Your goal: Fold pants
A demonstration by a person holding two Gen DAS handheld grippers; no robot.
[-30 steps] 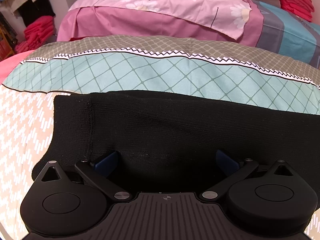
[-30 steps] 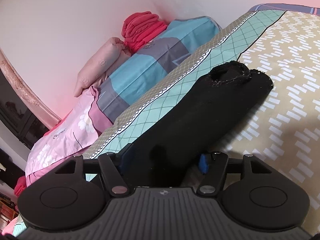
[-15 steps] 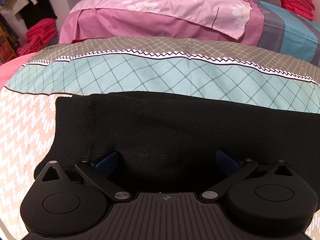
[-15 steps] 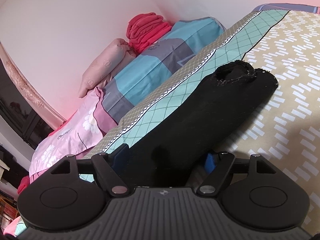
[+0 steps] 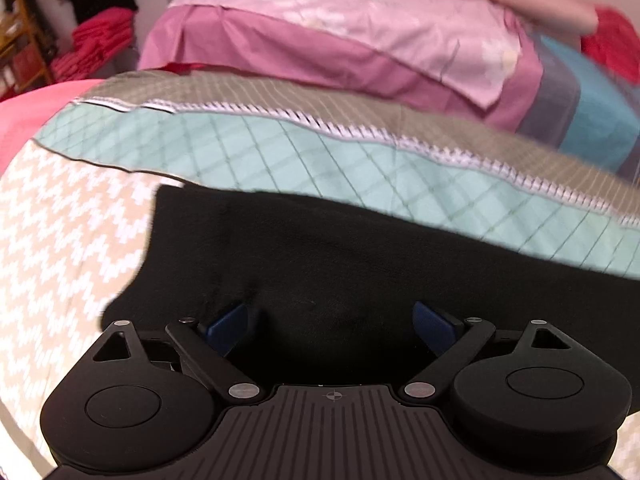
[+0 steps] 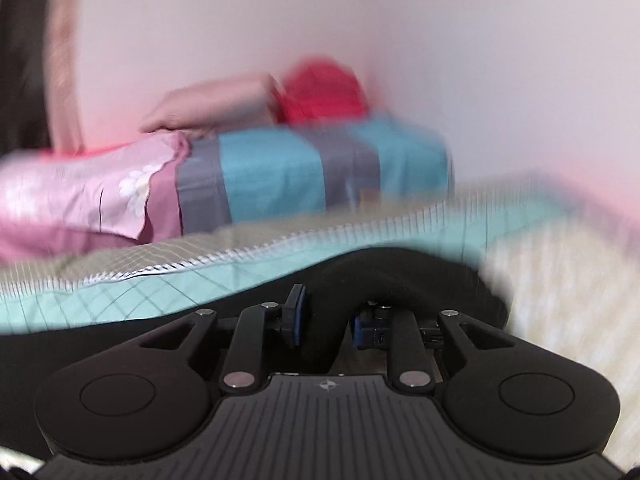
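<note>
Pants (image 5: 360, 264), black and knitted, are laid across the bed (image 5: 64, 248), their long axis running from about 9 o'clock to 3 o'clock in the left wrist view, with one squared end at 9 o'clock on the zigzag-patterned cover. The left gripper (image 5: 332, 320) is held wide open over the near edge of the cloth; fabric lies between its blue pads (image 5: 228, 326), but no pinch can be seen. In the right wrist view the right gripper (image 6: 324, 316) has just been closing, and a raised fold of the pants (image 6: 400, 276) is pinched between its pads, the cloth humping up toward 1 o'clock. That view is blurred, so the far end cannot be made out. The right hand is judged the nearer to a usable hold; the fold would likely be carried along the long axis toward the left gripper's side.
</note>
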